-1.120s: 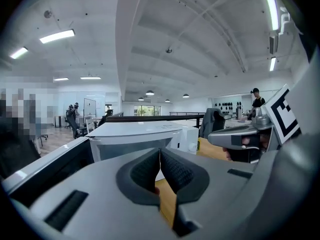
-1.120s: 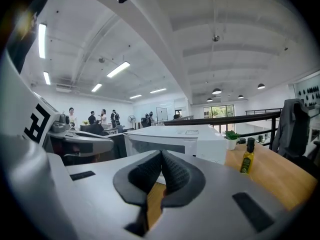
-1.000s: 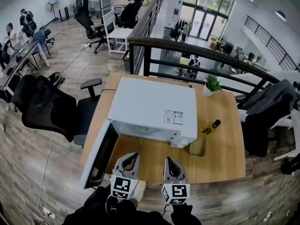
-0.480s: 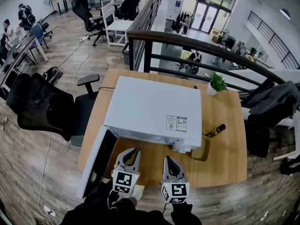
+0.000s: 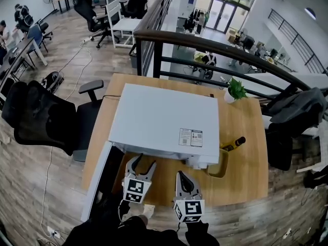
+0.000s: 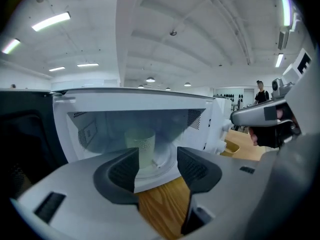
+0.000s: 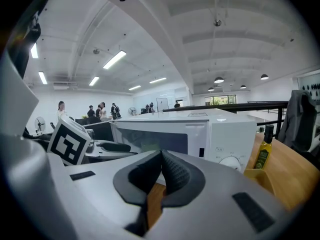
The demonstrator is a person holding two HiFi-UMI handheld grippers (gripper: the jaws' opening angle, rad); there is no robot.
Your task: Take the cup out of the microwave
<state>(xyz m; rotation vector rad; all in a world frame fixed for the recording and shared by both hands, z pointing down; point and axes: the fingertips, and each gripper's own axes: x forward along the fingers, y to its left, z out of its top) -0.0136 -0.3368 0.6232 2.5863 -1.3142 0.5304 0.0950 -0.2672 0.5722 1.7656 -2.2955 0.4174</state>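
Note:
The white microwave (image 5: 161, 122) stands on the wooden table (image 5: 246, 122) with its door (image 5: 98, 181) swung open to the left. Inside, on the turntable, stands a pale cup (image 6: 140, 145), upright, seen only in the left gripper view. My left gripper (image 6: 157, 160) hovers in front of the opening, short of the cup. Its jaws have just been opening and hold nothing. In the head view the left gripper (image 5: 143, 164) sits at the microwave's front edge. My right gripper (image 5: 182, 177) is beside it, shut and empty, facing the control panel (image 7: 231, 143).
A yellow tray (image 5: 218, 163) and an oil bottle (image 5: 233, 143) lie right of the microwave. A small potted plant (image 5: 234, 91) stands at the table's far corner by the railing (image 5: 205, 47). A black office chair (image 5: 41, 117) is left of the table.
The left gripper's jaws went from shut to open. Both grippers moved forward and down toward the microwave's front, the left one further.

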